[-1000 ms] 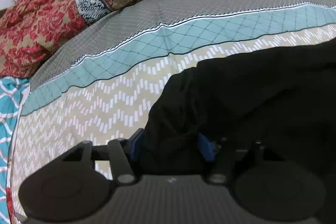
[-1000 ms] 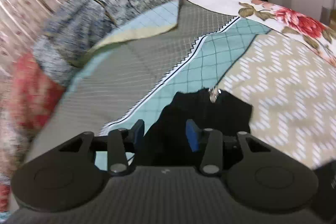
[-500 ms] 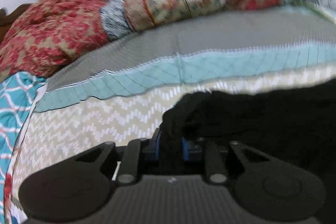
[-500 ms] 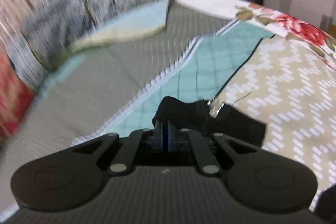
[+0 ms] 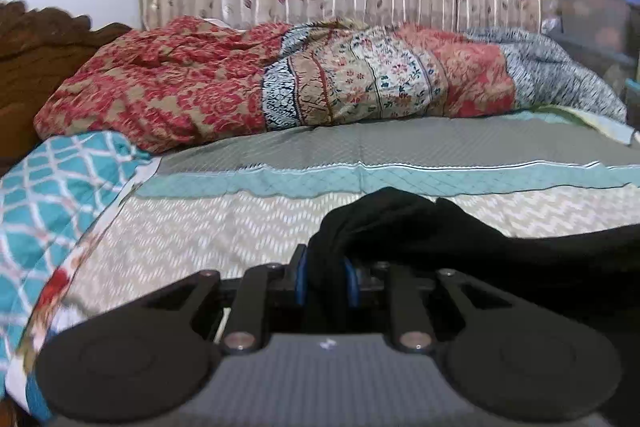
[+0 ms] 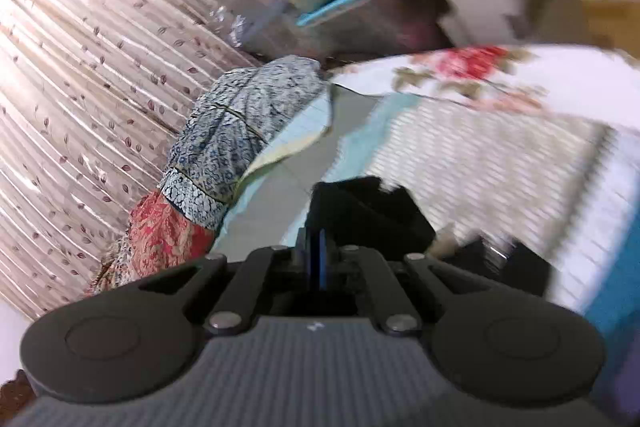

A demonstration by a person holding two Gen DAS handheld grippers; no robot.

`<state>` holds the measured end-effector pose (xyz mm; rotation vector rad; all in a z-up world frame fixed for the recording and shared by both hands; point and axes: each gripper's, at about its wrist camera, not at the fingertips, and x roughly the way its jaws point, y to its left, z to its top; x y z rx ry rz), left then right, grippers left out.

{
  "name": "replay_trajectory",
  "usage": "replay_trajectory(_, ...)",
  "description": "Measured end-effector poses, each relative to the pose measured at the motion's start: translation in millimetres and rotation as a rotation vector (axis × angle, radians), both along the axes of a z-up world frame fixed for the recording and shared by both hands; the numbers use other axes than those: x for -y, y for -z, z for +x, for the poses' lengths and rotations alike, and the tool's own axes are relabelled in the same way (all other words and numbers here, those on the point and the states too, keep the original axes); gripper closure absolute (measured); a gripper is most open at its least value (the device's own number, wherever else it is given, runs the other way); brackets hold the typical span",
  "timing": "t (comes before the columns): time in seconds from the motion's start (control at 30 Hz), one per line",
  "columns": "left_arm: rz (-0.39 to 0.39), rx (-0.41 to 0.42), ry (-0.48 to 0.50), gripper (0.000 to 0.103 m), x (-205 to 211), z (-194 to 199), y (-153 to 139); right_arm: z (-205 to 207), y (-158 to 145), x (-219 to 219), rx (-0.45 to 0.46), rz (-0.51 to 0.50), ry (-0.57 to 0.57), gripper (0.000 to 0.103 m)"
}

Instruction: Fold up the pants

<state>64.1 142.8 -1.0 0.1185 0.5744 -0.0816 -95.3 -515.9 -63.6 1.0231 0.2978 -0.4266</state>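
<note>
Lifted since a second ago, the black fabric pants (image 5: 460, 239) now hang above the patterned bedspread (image 5: 200, 227), pinched by the closed left gripper (image 5: 325, 281) and right gripper (image 6: 318, 255), ready for folding over.

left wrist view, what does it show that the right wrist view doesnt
Only the left wrist view shows the carved wooden headboard and the teal lattice pillow. Only the right wrist view shows the rose-print sheet edge. Both show black pants clamped in a gripper, left gripper and right gripper, plus the patchwork quilt.
</note>
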Motion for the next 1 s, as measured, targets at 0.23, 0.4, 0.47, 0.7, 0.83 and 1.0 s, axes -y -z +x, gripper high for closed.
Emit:
replay_trajectory(0.23,-0.028,-0.091,-0.028,0.086,-17.4,-75.7,40.0,-60.0,82.4,-12.2,-0.116,0.162,0.137,0.097)
replay_trajectory(0.4,0.01,-0.167,-0.042,0.071,-17.0,-85.4,75.8,-56.2,100.3,-18.3,-0.168,0.135,0.183,0.096)
replay_trajectory(0.47,0.007,-0.184,-0.076,0.05,-19.0,-88.5,79.7,-53.7,101.8,-18.5,-0.164,0.154,0.201,0.092)
replay_trajectory(0.7,-0.219,-0.181,-0.133,0.014,-66.2,-113.8,60.7,-74.5,58.7,-37.4,-0.163,-0.099,0.213,0.068)
replay_trajectory(0.83,-0.347,-0.15,-0.191,0.007,-106.1,-93.2,44.1,-62.1,45.7,-68.4,-0.151,-0.222,0.095,0.068)
replay_trajectory(1.0,-0.388,-0.192,-0.093,0.0,-114.7,-19.2,44.8,-25.3,47.6,-127.9,-0.153,-0.28,-0.105,0.067)
